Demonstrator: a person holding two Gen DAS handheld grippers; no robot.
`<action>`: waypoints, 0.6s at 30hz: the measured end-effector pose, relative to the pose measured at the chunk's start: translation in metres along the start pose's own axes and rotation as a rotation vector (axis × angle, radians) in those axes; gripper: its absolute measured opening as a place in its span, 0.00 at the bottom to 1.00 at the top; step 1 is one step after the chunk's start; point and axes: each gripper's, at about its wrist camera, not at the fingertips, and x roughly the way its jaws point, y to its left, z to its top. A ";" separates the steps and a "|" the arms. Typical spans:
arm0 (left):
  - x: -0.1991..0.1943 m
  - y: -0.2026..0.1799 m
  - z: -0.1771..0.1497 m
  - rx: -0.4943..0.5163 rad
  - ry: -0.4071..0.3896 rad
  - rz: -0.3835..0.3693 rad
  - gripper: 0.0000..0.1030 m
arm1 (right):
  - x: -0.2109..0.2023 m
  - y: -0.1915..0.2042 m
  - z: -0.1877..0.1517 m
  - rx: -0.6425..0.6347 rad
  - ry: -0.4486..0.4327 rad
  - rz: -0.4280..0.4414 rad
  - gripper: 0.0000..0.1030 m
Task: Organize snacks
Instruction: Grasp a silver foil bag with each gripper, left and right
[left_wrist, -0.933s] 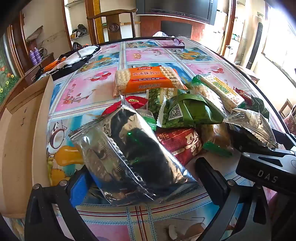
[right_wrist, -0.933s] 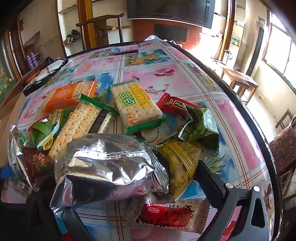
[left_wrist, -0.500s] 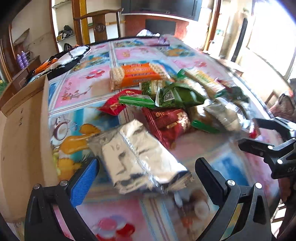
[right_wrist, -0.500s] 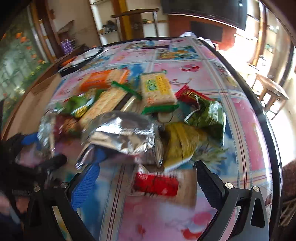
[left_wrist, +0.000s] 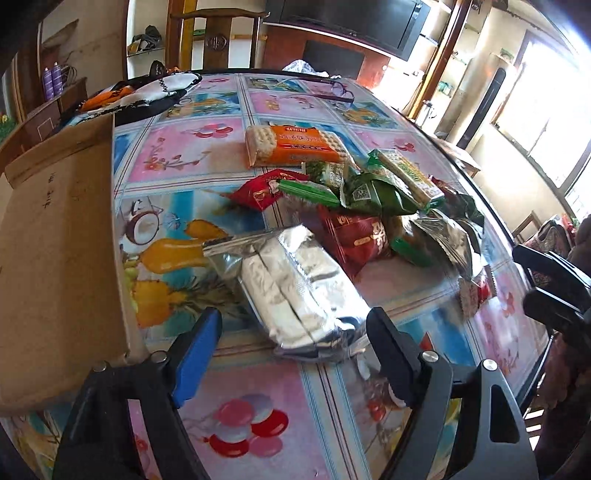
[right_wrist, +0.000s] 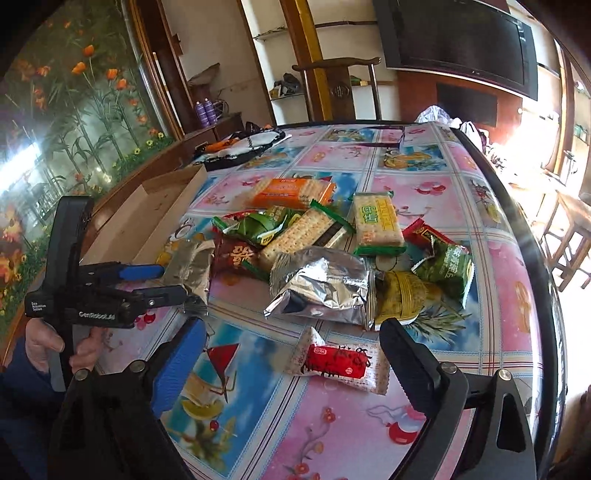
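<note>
A box (left_wrist: 55, 236) lay at my left, my left gripper (left_wrist: 291, 332) gaped wide around a foil pack (left_wrist: 291, 288) on the table (left_wrist: 258, 424), and my right gripper (right_wrist: 291, 354) gaped empty over a red-label packet (right_wrist: 341, 363) before the snack pile (right_wrist: 317, 236).

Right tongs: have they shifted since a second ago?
Yes. The right tongs have drawn back from the crumpled foil bag toward the table's near edge; the red-label pack now sits between their open tips.

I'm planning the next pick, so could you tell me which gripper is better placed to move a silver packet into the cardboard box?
Left. The left gripper already brackets a silver packet beside the cardboard box; the right gripper brackets a red-labelled packet.
</note>
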 end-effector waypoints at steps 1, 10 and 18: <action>0.004 -0.002 0.004 -0.008 0.006 0.022 0.78 | -0.001 0.000 0.002 0.000 -0.010 0.004 0.94; 0.024 -0.027 0.011 0.069 -0.007 0.147 0.59 | 0.011 -0.023 0.013 0.120 0.001 0.016 0.94; 0.009 -0.013 -0.002 0.056 -0.013 0.084 0.59 | 0.043 -0.014 0.037 0.061 0.038 0.002 0.94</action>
